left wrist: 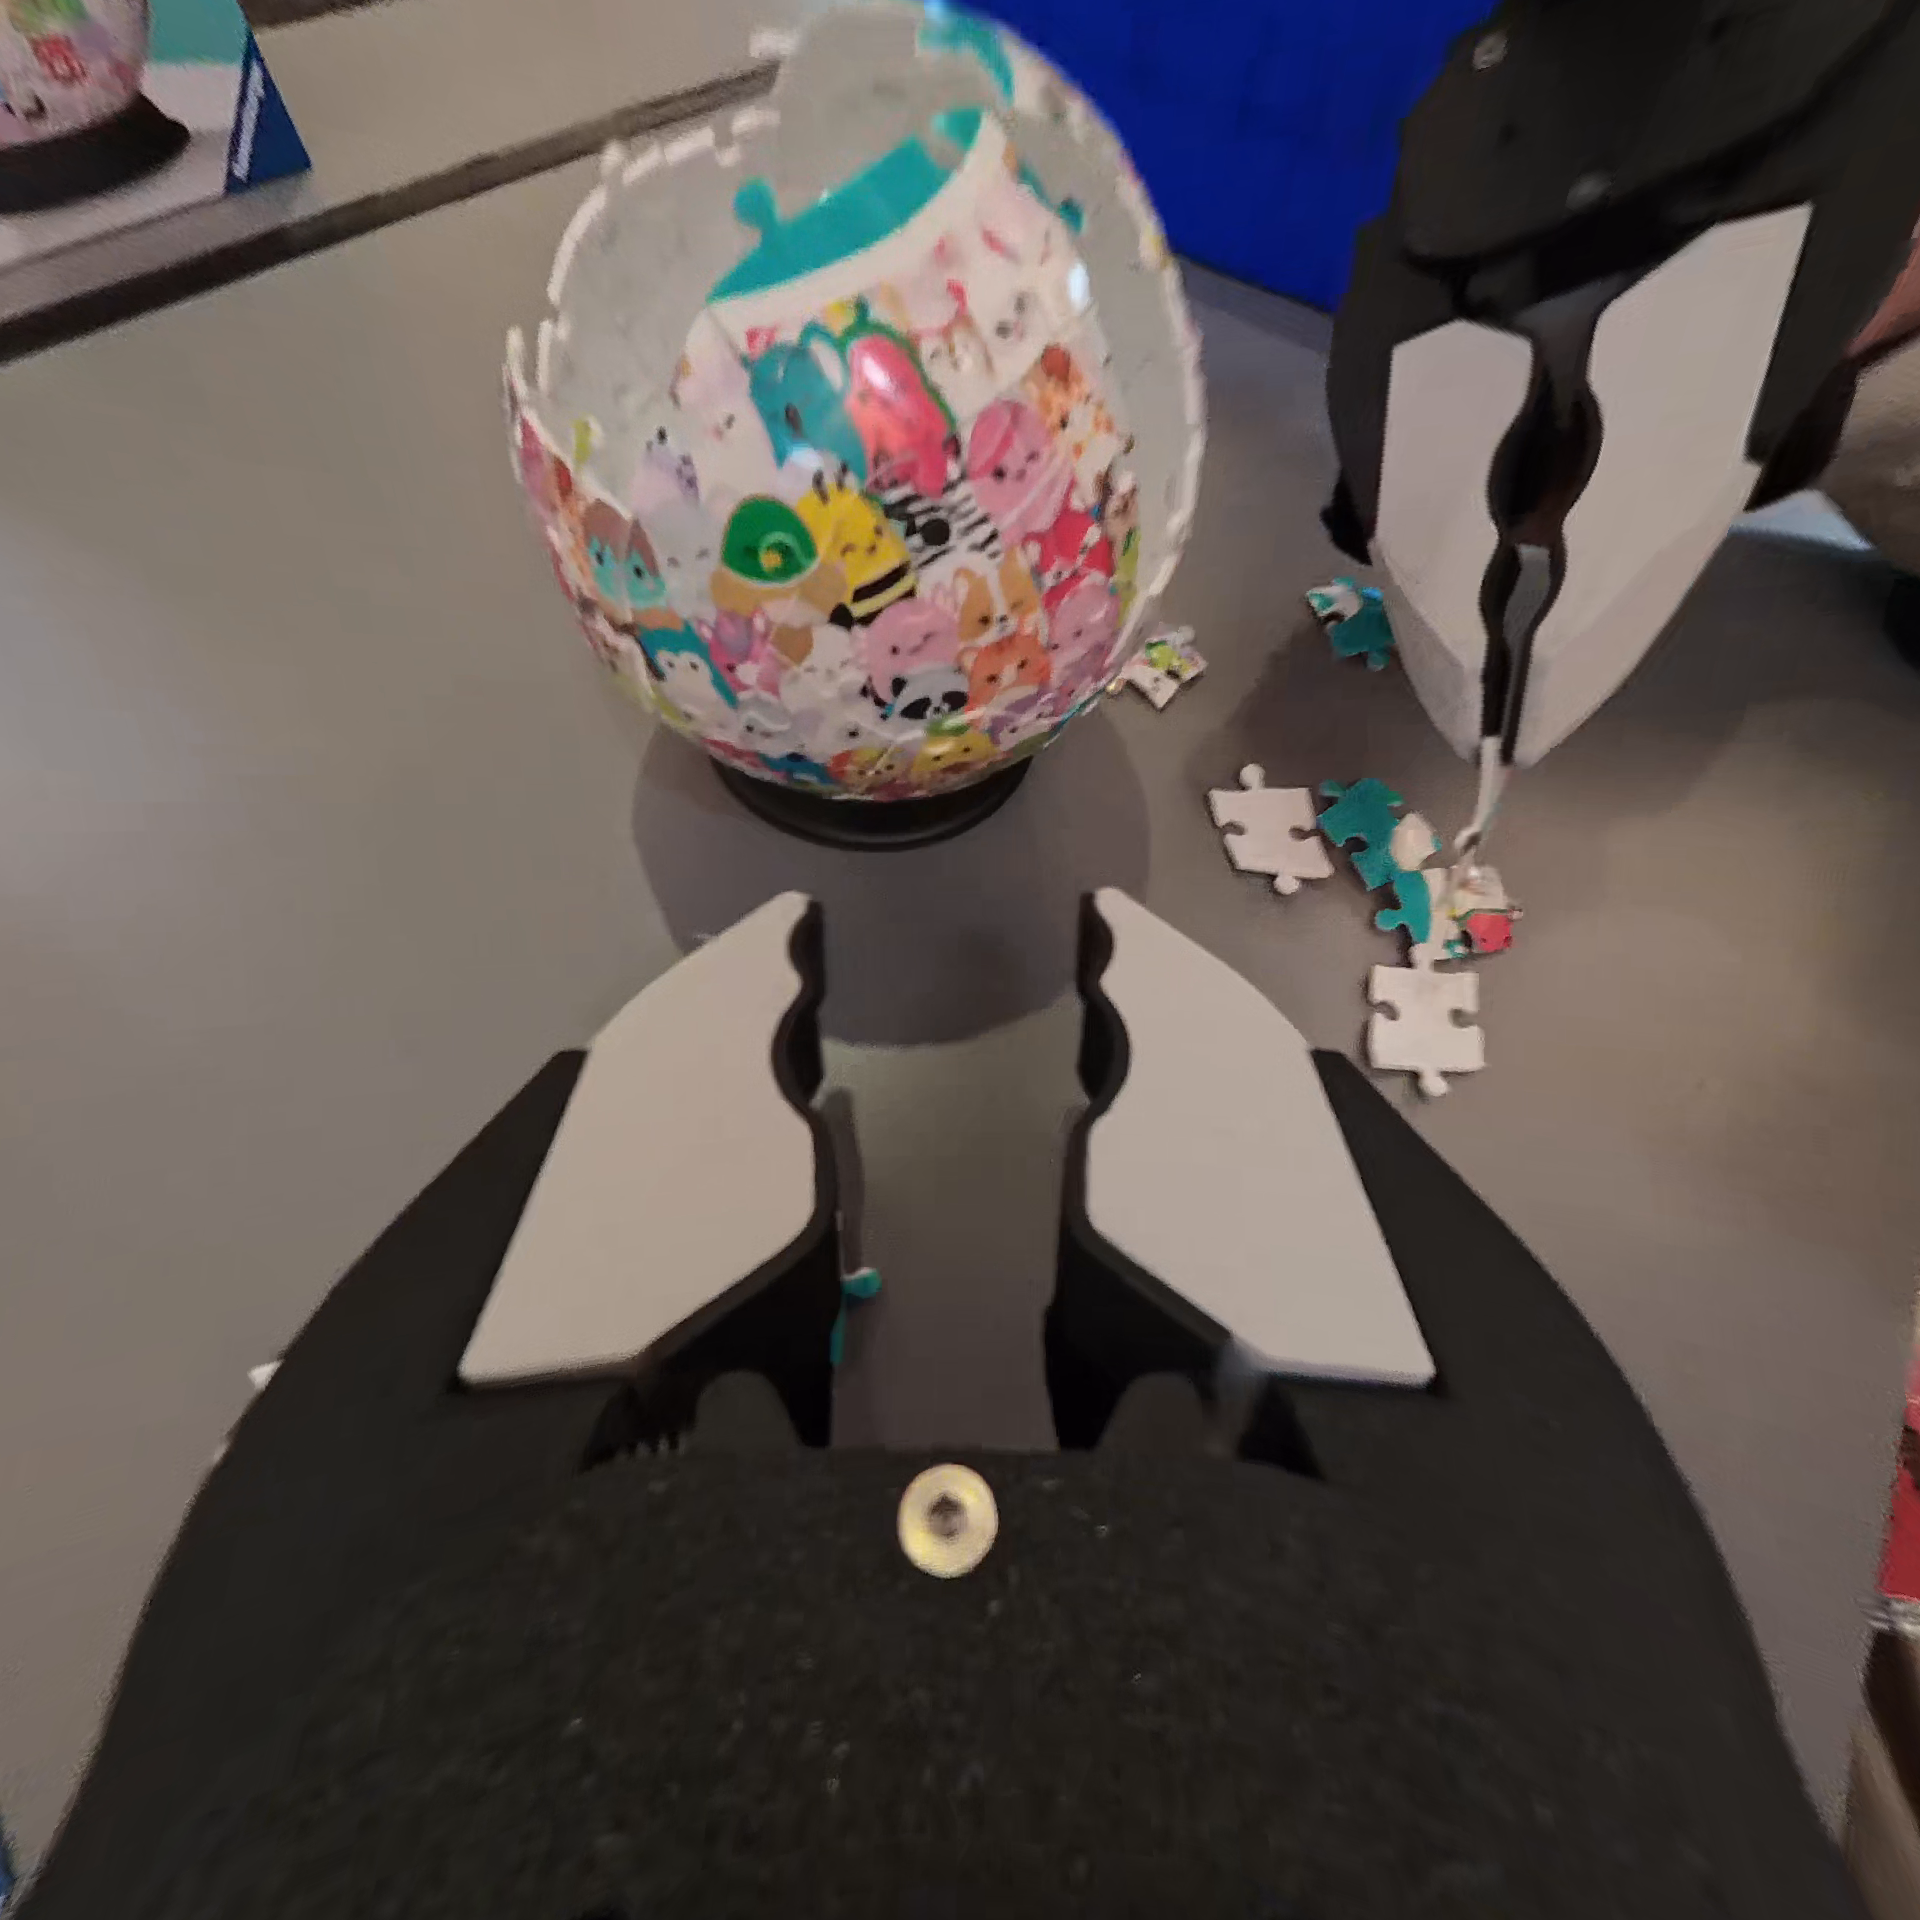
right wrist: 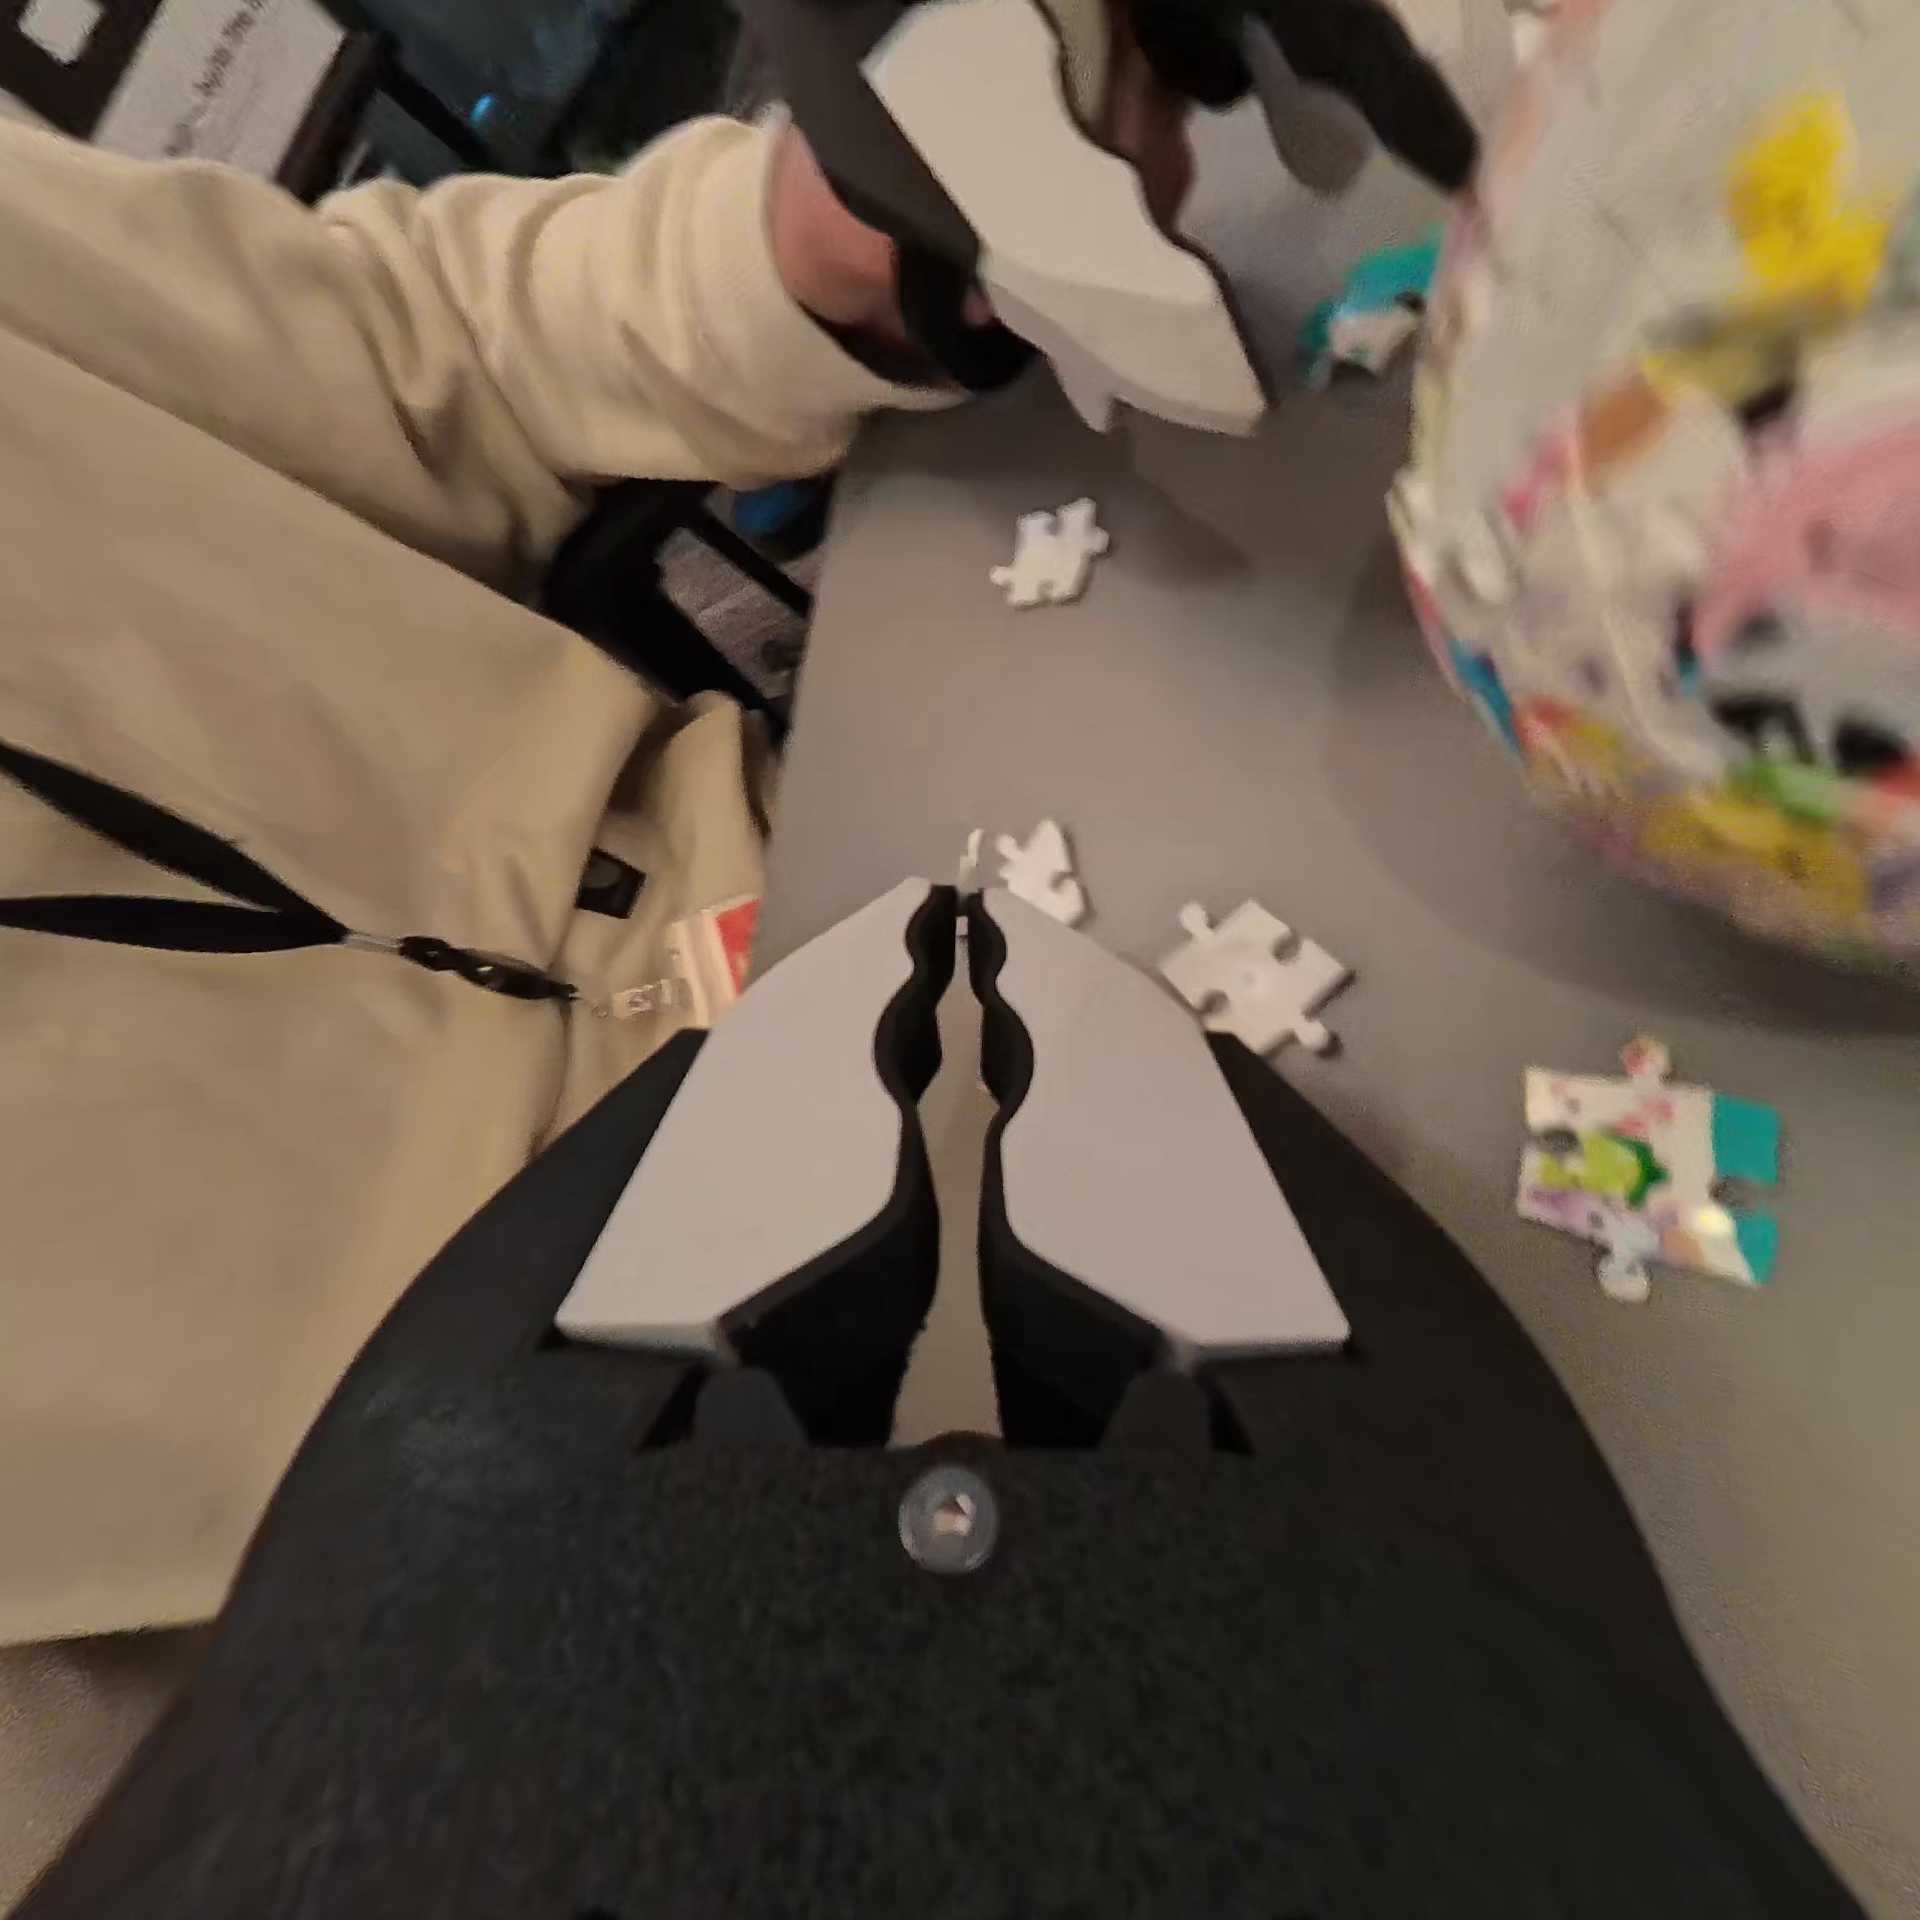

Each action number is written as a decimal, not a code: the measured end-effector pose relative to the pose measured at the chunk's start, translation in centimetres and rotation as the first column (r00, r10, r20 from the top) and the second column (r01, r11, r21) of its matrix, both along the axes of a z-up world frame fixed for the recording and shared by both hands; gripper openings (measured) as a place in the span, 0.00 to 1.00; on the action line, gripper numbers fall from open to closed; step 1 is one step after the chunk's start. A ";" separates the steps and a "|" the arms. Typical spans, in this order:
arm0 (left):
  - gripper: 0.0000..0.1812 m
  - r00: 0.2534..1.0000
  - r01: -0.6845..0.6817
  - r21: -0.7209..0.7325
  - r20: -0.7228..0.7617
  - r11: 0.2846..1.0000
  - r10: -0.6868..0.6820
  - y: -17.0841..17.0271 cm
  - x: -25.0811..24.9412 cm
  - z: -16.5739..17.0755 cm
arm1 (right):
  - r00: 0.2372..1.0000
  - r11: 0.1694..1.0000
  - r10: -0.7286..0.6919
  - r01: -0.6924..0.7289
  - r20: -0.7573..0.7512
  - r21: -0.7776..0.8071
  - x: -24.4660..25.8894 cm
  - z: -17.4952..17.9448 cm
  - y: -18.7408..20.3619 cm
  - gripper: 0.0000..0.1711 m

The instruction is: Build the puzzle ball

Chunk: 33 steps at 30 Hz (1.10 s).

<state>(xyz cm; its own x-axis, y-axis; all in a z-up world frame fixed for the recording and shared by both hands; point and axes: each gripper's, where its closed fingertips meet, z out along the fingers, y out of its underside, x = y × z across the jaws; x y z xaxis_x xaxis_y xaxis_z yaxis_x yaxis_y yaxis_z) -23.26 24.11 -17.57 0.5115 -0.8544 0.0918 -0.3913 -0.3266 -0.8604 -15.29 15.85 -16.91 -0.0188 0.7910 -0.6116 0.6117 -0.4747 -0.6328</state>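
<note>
Far left in the left wrist view, a puzzle box [left wrist: 135, 114] with blue edge, on a second surface beyond a dark seam. Toward the middle, on the grey table [left wrist: 260, 727], the puzzle ball [left wrist: 862, 499], partly built: colourful cartoon animals over its lower and middle shell, a gap toward the top with clear white-edged pieces around it, all seated on a round black stand [left wrist: 873, 816]. Just short of the stand, the left gripper [left wrist: 948, 914], fingers spread wide apart and empty, pointed at the ball without touching it. Right of the ball, a small printed piece [left wrist: 1164, 665] near the stand; farther right, a scatter of loose pieces [left wrist: 1351, 862], some white side up, some teal. Above that scatter, the right gripper [left wrist: 1496, 753], angled downward, fingers pinched tight on a thin puzzle piece [left wrist: 1475, 831] hanging from the tips, edge-on and hard to read. In the right wrist view, a beige sleeve [right wrist: 416, 343] and lanyard [right wrist: 208, 894] at left, fingertips closed on the white sliver of that piece, white pieces [right wrist: 1252, 971] on the table just beyond, a printed teal-cornered piece [right wrist: 1642, 1174] farther right, and the ball blurred at the right edge.
</note>
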 end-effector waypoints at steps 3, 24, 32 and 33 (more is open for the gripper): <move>0.44 0.998 -0.015 -0.023 -0.063 1.000 0.014 1.2 0.2 -1.3 | 0.991 0.996 -0.079 0.074 0.107 0.051 1.4 -2.7 1.3 0.01; 0.51 0.964 0.153 -0.175 -0.189 0.973 -0.185 3.7 3.5 -3.1 | 0.952 0.731 -0.285 0.141 0.111 0.667 0.5 -3.4 14.1 0.71; 0.49 0.955 0.180 -0.208 -0.196 0.961 -0.221 2.2 3.7 -3.3 | 0.956 0.884 -0.288 0.244 0.053 0.398 0.4 -2.2 12.3 0.70; 0.50 0.953 0.173 -0.204 -0.213 0.964 -0.216 2.3 3.7 -3.6 | 0.957 0.884 -0.285 0.237 0.063 0.403 0.5 -2.5 12.3 0.69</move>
